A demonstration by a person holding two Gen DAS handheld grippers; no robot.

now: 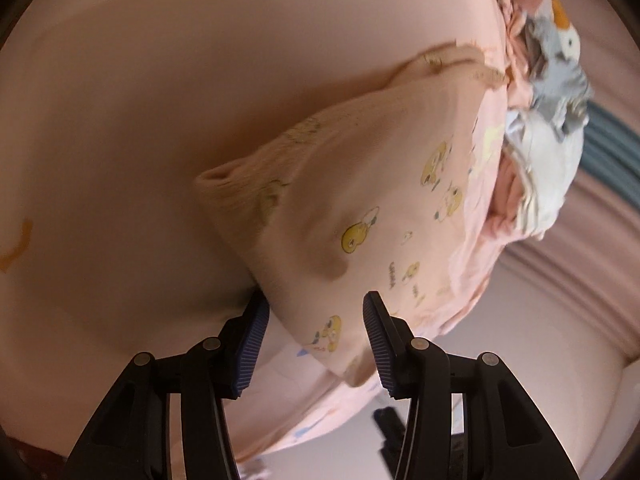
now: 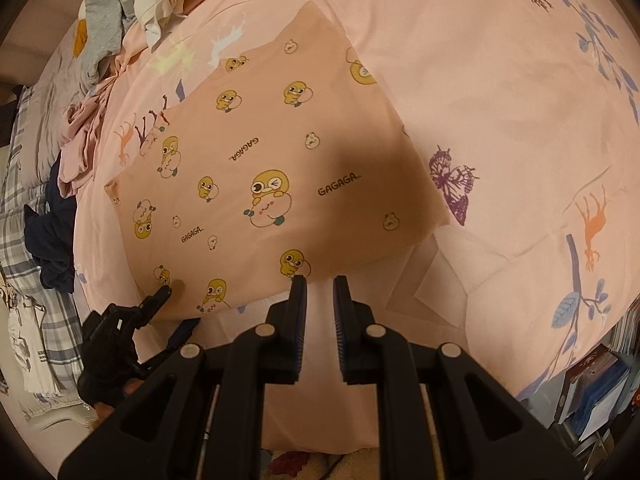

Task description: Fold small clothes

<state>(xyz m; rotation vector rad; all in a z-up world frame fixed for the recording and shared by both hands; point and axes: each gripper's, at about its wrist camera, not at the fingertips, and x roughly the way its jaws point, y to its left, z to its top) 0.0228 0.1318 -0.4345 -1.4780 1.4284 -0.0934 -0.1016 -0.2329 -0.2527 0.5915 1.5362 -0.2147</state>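
A small peach garment with yellow duck prints and "GAGAGA" text (image 2: 276,168) lies folded flat on the pink bed sheet (image 2: 500,100). In the left wrist view the garment (image 1: 360,208) fills the middle, seen close and low. My left gripper (image 1: 316,308) is open with the garment's near corner between its jaws; it also shows in the right wrist view (image 2: 160,296) at the garment's lower left edge. My right gripper (image 2: 320,280) is open a little and empty, just off the garment's near edge.
A heap of other clothes, grey, white and pink (image 2: 120,20), lies at the far left of the bed, also in the left wrist view (image 1: 552,120). A dark navy garment (image 2: 52,232) hangs at the bed's left edge. Books (image 2: 600,392) are stacked at lower right.
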